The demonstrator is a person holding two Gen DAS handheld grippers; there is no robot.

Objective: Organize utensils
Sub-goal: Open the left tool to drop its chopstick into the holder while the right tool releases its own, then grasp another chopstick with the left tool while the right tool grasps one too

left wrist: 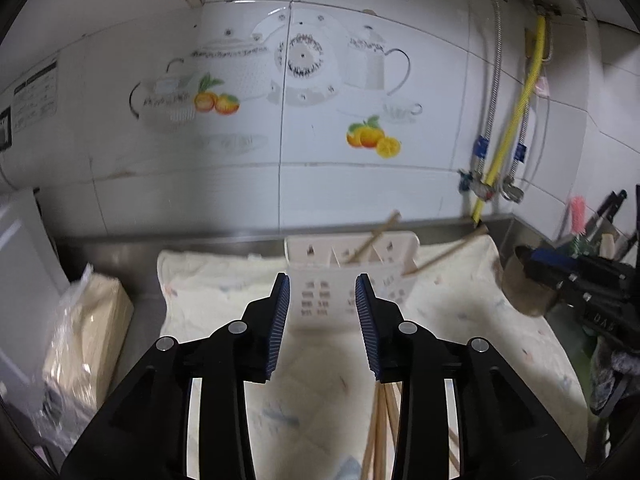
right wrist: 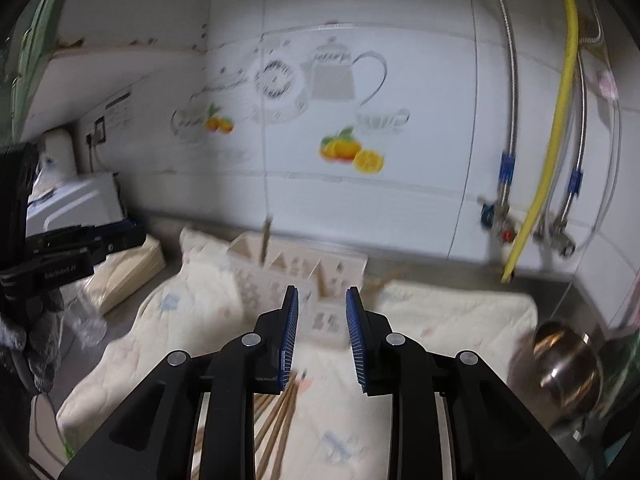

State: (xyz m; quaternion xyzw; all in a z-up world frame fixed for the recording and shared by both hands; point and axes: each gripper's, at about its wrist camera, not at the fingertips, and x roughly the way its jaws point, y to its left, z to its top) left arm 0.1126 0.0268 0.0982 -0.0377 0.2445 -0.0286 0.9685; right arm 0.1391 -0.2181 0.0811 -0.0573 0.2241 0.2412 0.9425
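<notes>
A cream quilted cloth [left wrist: 224, 280] covers a steel kitchen counter below a white tiled wall printed with teapots and oranges. Near the back edge of the cloth stands a pale plastic utensil holder [left wrist: 344, 280] with slotted sides and several compartments. One wooden chopstick [left wrist: 374, 238] leans inside the holder, its tip rising above the rim; another chopstick [left wrist: 448, 252] lies just to the right of the holder, whether touching it or not cannot be told.

The left gripper [left wrist: 322, 292] hangs above the cloth in front of the holder, its blue-padded fingers spread apart with nothing between them. A bundle of loose chopsticks [left wrist: 380, 428] lies on the cloth below its right finger, at the front of the cloth.

The right gripper [right wrist: 322, 304] also faces the holder [right wrist: 280, 276], jaws parted and empty; the loose chopsticks [right wrist: 280, 416] lie beneath its left finger. A metal bowl [right wrist: 568, 364] sits on the counter just right of the cloth.
</notes>
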